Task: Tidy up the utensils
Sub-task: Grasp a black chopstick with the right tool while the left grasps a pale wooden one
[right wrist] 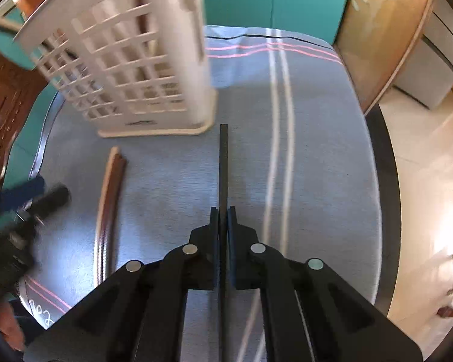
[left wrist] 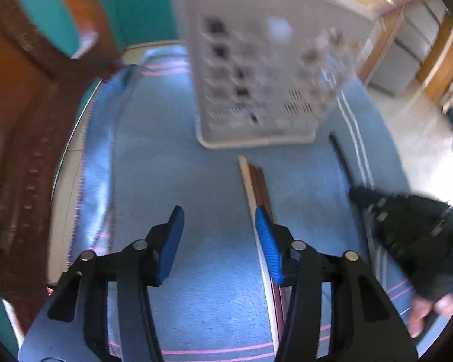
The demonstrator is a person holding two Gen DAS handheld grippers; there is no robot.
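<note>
A white lattice utensil basket [left wrist: 256,69] stands on the blue cloth; it also shows in the right wrist view [right wrist: 130,69], with a few sticks inside. A bundle of pale and brown chopsticks [left wrist: 255,184] lies on the cloth in front of it, also in the right wrist view [right wrist: 110,193]. My left gripper [left wrist: 219,235] is open and empty, its right finger over the bundle. My right gripper [right wrist: 223,220] is shut on a black chopstick [right wrist: 223,163] that points toward the basket's base; it shows in the left wrist view [left wrist: 339,157] too.
The blue striped cloth [right wrist: 317,150] covers a round table with a dark rim. A carved wooden chair [left wrist: 21,150] stands at the left. Teal wall behind. Tiled floor and cabinets [right wrist: 422,69] at the right.
</note>
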